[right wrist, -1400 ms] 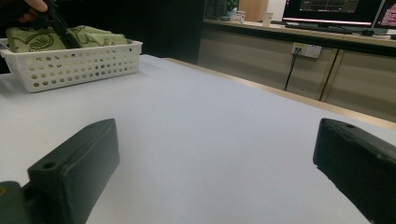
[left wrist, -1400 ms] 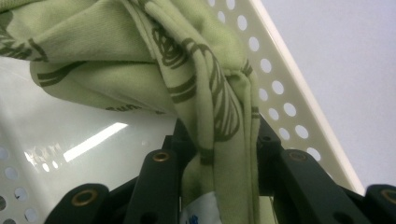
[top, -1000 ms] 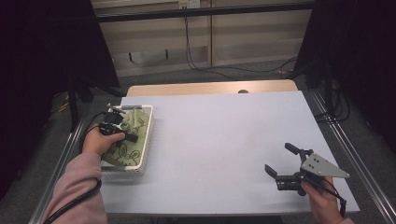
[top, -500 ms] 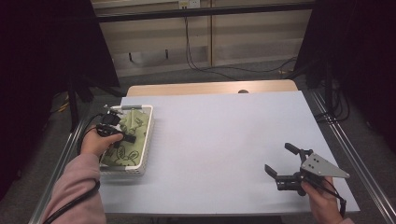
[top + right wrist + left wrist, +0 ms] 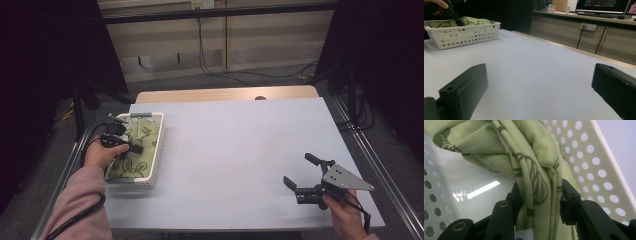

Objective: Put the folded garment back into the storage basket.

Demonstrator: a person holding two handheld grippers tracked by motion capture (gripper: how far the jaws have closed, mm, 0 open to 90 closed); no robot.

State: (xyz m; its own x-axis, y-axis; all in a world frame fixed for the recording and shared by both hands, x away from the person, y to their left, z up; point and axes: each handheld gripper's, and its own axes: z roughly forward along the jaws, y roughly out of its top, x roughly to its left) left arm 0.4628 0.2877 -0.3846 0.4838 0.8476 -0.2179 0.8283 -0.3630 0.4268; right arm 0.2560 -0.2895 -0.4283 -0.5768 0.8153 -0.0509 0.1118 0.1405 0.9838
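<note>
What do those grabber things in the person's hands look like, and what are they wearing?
Both grippers are black, each with two blocky jaws. The right gripper carries a grey three-cornered plate on top, dotted with small holes. The left gripper has brass-coloured rivets on its arms, and a black cable trails back along the person's pink sleeve.

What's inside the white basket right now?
The white basket holds a crumpled green patterned cloth, gathered between the left gripper jaws. Whatever lies beneath the cloth is covered.

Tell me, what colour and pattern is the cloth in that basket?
The cloth is pale green with dark olive line drawings, clearest in the left gripper view.
</note>
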